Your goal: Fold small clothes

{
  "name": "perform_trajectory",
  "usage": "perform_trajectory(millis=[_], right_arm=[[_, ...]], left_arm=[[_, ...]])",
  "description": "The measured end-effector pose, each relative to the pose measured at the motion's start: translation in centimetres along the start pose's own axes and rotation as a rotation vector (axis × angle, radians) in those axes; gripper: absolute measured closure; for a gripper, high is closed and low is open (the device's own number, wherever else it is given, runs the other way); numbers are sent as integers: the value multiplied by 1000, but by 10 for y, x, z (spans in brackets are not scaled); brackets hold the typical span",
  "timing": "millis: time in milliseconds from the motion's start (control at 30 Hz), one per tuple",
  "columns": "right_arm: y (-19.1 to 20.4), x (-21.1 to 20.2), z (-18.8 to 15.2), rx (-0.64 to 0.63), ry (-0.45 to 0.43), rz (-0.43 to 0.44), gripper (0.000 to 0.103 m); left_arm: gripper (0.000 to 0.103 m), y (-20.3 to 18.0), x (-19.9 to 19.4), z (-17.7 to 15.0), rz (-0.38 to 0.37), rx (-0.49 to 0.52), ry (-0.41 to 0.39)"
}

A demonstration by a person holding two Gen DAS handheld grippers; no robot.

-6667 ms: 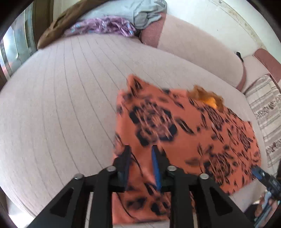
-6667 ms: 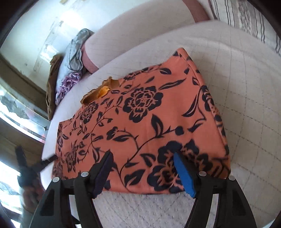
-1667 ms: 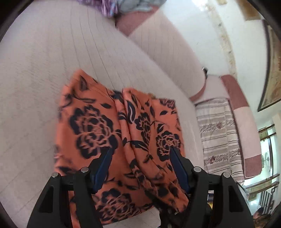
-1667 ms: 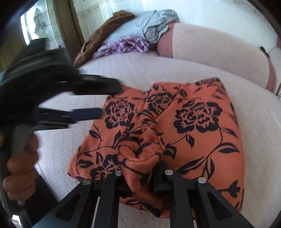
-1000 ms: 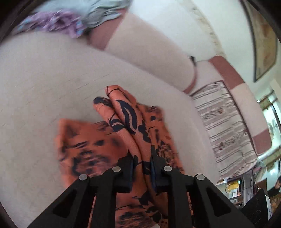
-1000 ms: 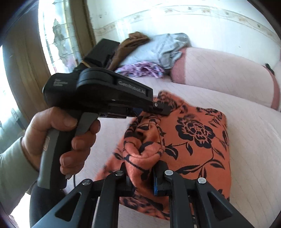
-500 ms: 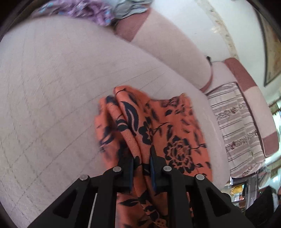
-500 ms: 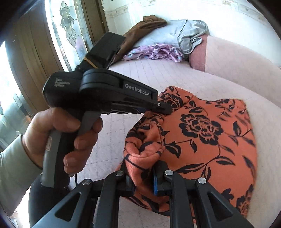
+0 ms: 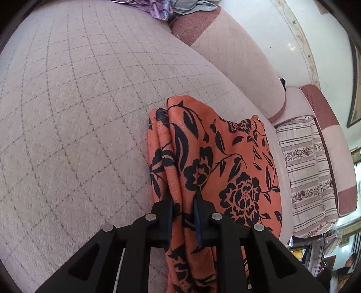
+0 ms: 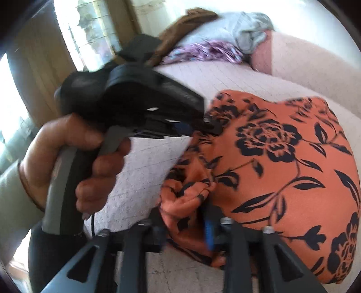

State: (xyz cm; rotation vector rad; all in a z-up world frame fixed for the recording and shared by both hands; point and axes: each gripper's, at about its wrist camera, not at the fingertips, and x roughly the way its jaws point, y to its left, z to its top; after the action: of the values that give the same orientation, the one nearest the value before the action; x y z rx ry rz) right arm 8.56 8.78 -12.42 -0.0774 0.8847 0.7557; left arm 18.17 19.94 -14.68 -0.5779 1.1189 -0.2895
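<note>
Left wrist view: pale pink quilted sofa seat (image 9: 90,112), stitched in a diamond grid, filling most of frame. Backrest cushions (image 9: 237,56) in pale pink with dusty-red ends, two visible. Striped floral throw (image 9: 309,171), one, draped over the seat section at right. White wall (image 9: 315,45) behind, with a patterned border strip. Dark picture frame edge at far right.

Garments heaped at the far end of the sofa, three counted: purple (image 9: 155,9), grey (image 9: 194,5), and brown (image 10: 180,29), the last seen only from the right wrist view. Tall window with leaded glass (image 10: 90,29) beside that heap.

Task item: orange cloth with black flower print (image 9: 225,162), one, lying on the seat cushion toward the backrest, left edge gathered into several stacked folds.

Left gripper (image 9: 183,222): fingers narrow, pinching the gathered folds at the near left edge of the cloth.

Right wrist view: right gripper (image 10: 183,227), fingers narrow, clamped on a bunched near corner of the same cloth; blue pad visible on one finger. Left hand (image 10: 74,157) wrapped round the grey handle of the other gripper, tip of that tool touching the cloth's fold. Motion blur across this view.
</note>
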Motion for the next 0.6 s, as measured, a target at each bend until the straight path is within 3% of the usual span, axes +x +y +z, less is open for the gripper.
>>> perform_trajectory(millis=[33, 67, 200, 267, 400, 433, 467, 567, 600], right_arm=[[5, -3, -4, -8, -4, 24, 43], [9, -5, -7, -8, -7, 48, 38], [6, -28, -20, 48, -36, 129, 37], [-3, -42, -29, 98, -55, 157, 37], [-15, -62, -46, 156, -72, 181, 37], [-18, -66, -50, 173, -74, 188, 37], [-18, -71, -54, 184, -77, 191, 37], [-24, -81, -64, 214, -76, 198, 37], [-26, -85, -67, 219, -80, 196, 37]], left_arm=[[84, -1, -2, -1, 19, 4, -1], [84, -3, -5, -1, 37, 7, -4], [87, -19, -45, -16, 72, 30, -59], [87, -34, -66, -35, 41, 66, -98], [87, -45, -61, -75, 55, 109, -30], [87, -42, -52, -84, 93, 112, -2], [88, -36, -46, -89, 141, 98, 10], [101, -4, -49, -97, 120, -64, -12], [101, 3, -52, -99, 163, -87, -20]])
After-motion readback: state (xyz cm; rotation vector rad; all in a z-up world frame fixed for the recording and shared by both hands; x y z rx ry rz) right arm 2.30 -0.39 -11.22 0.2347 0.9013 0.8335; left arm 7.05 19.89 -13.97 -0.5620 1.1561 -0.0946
